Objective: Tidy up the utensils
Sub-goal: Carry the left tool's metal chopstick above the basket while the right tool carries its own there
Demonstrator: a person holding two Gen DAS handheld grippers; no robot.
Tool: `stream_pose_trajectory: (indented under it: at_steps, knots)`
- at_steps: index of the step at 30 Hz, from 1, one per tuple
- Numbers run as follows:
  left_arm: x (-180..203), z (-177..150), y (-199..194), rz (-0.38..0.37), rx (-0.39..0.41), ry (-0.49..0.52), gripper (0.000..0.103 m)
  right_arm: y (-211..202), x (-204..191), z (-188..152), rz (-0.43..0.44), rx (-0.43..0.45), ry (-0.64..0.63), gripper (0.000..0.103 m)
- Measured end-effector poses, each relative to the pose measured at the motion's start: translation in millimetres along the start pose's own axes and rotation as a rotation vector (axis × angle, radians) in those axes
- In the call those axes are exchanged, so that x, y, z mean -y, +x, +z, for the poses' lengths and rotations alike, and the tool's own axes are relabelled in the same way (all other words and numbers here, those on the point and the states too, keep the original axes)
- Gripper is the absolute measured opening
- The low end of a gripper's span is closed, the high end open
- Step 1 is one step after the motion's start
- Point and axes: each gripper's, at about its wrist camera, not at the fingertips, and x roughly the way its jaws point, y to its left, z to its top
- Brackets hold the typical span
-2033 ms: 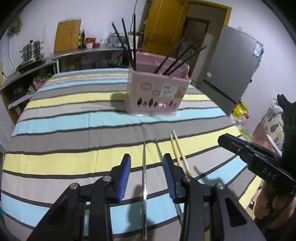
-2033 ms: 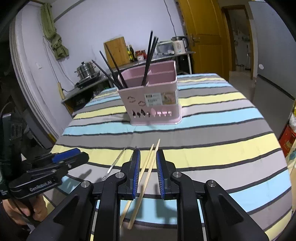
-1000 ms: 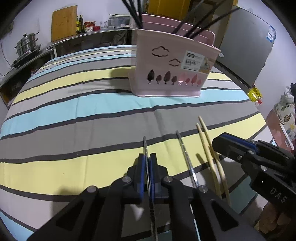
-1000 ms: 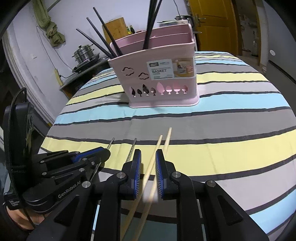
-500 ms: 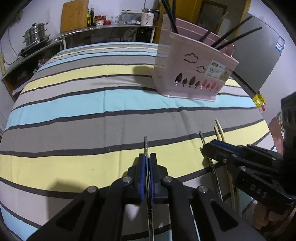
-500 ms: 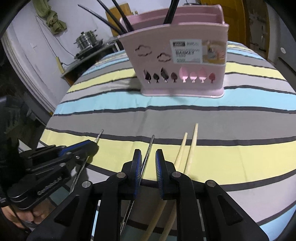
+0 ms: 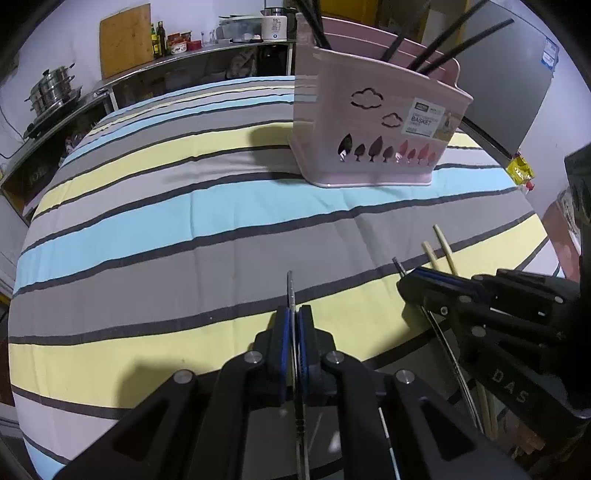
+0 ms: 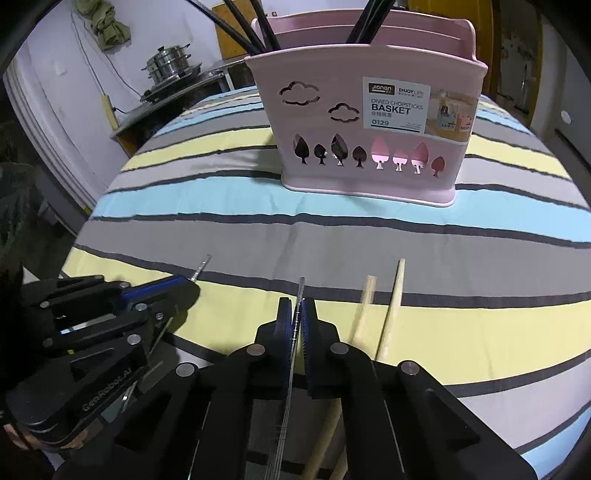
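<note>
Your left gripper (image 7: pixel 294 317) pinches one metal chopstick (image 7: pixel 290 286); your right gripper (image 8: pixel 296 314) has just closed on the other (image 8: pixel 300 291), both near the table's edge. Thin steel may swivel or slip while lifting toward the far basket (image 8: pixel 369 122).

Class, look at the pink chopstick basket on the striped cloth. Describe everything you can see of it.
The pink basket looks like smooth plastic and stands upright on the striped cloth, beyond the grippers, neither touching it. Its front wall has two cloud cut-outs above a row of tree-shaped holes, and a printed label reading "Divided Chopsticks Basket". Inner walls split it into compartments. Black chopsticks lean out of the top, some to each side. The rim curves up at the ends.
</note>
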Motion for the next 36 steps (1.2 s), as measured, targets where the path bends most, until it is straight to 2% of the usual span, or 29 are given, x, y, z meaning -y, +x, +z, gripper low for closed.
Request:
stream_pose_trajectory:
  at_steps: [7, 21, 27, 36]
  knots:
    - [-5.5, 7.5, -21.9, -0.025, 0.05, -0.035, 0.005, -27.4, 0.0, 8.8, 0.044, 0.065, 0.014, 0.004]
    - [-4.7, 43.3, -108.3, -0.054, 0.231, -0.016, 0.005, -102.7, -8.4, 42.8, 0.066, 0.238, -0.012, 0.004]
    - [-3.9, 42.8, -118.4, -0.065, 0.25, -0.023, 0.005, -121.6, -7.8, 38.6, 0.062, 0.278, -0.014, 0.004]
    - [-0.4, 26.9, -125.8, -0.074, 0.239, -0.03, 0.005, -132.8, -6.5, 23.6, 0.053, 0.274, -0.016, 0.004]
